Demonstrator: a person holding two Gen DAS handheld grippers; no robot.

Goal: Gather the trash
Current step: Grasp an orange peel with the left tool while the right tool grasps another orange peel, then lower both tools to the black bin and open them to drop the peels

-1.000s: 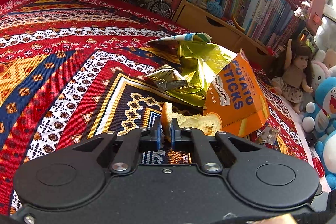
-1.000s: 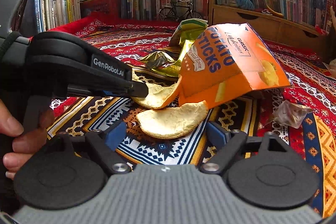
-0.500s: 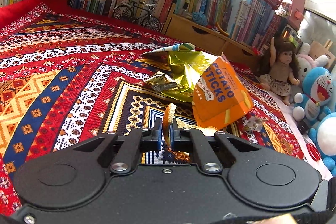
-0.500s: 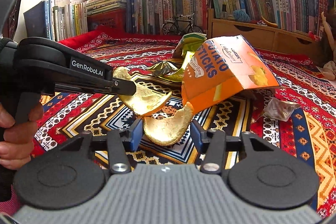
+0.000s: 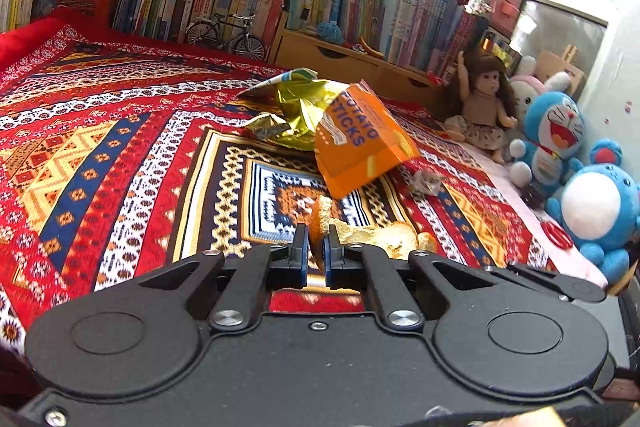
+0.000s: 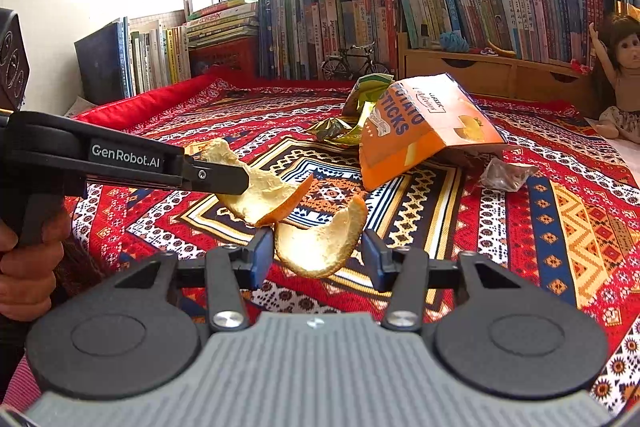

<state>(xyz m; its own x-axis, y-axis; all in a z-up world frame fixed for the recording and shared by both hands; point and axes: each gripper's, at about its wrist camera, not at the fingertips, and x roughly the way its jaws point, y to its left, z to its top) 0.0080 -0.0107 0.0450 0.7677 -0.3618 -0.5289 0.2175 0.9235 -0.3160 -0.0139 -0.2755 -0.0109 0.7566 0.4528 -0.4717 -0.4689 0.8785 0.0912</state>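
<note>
Two handheld claws worked over a bed covered with a red patterned blanket (image 6: 560, 227). The left claw (image 5: 316, 251) was clamped on a piece of orange peel (image 5: 320, 217), held edge-on and lifted clear of the blanket. The right claw (image 6: 318, 255) stood open around a second peel (image 6: 320, 243), one pad touching its left side, the other just beside its right tip; whether that peel hung from the first or lay on the blanket could not be told.

Still near the middle of the bed lay an orange snack bag (image 6: 424, 131), a gold wrapper (image 6: 340, 129) behind it, and a clear wrapper (image 6: 506, 175) toward the right edge.

The step in hand seemed to be picking up peel. Next, the right claw would need to shut on its piece, then both carry them to a bin, none of which showed.
</note>
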